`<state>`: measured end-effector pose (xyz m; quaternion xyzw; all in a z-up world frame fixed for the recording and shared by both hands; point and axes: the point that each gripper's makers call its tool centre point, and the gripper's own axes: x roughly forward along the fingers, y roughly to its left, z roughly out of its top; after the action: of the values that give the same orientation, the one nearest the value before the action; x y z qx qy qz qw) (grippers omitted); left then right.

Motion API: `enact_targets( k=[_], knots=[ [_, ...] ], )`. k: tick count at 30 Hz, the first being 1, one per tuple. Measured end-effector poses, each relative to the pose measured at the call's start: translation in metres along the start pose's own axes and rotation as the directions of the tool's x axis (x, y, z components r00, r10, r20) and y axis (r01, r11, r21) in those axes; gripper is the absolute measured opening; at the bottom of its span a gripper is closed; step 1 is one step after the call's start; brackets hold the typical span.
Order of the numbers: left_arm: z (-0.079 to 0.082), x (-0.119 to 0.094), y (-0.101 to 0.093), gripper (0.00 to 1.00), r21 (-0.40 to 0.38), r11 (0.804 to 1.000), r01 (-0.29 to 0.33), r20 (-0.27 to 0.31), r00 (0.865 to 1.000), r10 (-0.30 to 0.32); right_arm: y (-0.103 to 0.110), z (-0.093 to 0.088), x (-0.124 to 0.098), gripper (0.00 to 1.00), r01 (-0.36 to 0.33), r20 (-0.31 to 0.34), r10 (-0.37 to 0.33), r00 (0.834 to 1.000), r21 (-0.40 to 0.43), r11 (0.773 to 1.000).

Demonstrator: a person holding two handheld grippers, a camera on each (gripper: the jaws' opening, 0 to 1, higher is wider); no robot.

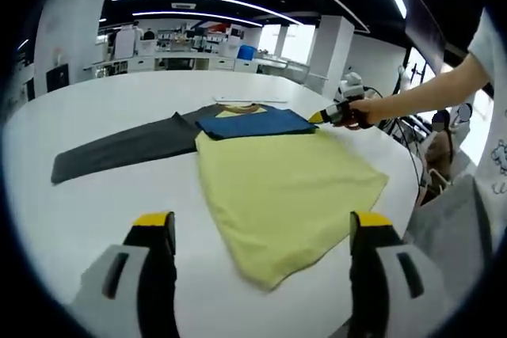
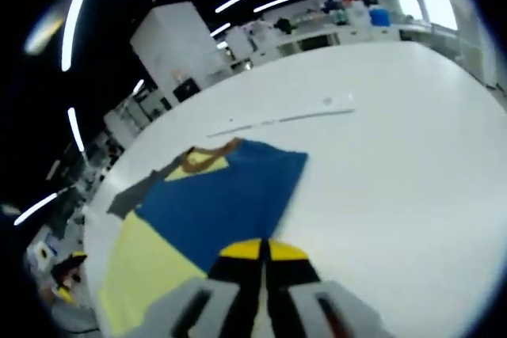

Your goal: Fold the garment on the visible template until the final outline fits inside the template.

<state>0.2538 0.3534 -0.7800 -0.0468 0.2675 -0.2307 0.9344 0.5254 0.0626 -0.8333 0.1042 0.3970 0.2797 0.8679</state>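
A garment lies on the white table (image 1: 95, 219), with a yellow body (image 1: 277, 187), a blue part (image 1: 253, 123) across its far end and a grey sleeve (image 1: 119, 150) stretched out to the left. My left gripper (image 1: 261, 223) hovers open at the near end, its jaws wide apart either side of the yellow hem. A person's hand holds my right gripper (image 1: 326, 115) at the blue part's right corner. In the right gripper view that gripper (image 2: 261, 249) has its yellow tips pressed together on the edge of the blue part (image 2: 226, 195). The yellow body (image 2: 139, 275) lies to the left.
A thin pale strip (image 2: 281, 119) lies on the table beyond the collar (image 2: 207, 157). The table's rounded edge (image 1: 408, 172) runs close by on the right, and a person stands there. Shelves and benches line the far wall.
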Motion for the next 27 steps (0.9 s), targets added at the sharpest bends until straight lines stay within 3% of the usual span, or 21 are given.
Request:
enact_targets(
  k=[9,18,22,27],
  knots=[
    [-0.001,0.001,-0.001,0.89,0.001,1.000,0.002,-0.004,1.000,-0.002,-0.027,0.006,-0.006,0.00,0.050,0.011,-0.050,0.999,0.010,0.999],
    [-0.002,0.001,-0.002,0.88,0.001,1.000,0.004,-0.010,1.000,-0.004,-0.020,-0.002,-0.009,0.00,0.050,0.017,-0.050,0.999,0.029,0.998],
    [-0.001,0.001,-0.002,0.88,-0.006,1.000,0.004,-0.006,1.000,-0.004,-0.019,0.000,-0.012,0.00,0.040,0.024,-0.040,0.999,-0.021,0.999],
    [-0.002,0.001,-0.003,0.88,-0.020,1.000,0.014,-0.005,1.000,-0.014,-0.009,-0.002,-0.018,0.25,-0.002,0.025,0.004,1.000,-0.074,0.997]
  ],
)
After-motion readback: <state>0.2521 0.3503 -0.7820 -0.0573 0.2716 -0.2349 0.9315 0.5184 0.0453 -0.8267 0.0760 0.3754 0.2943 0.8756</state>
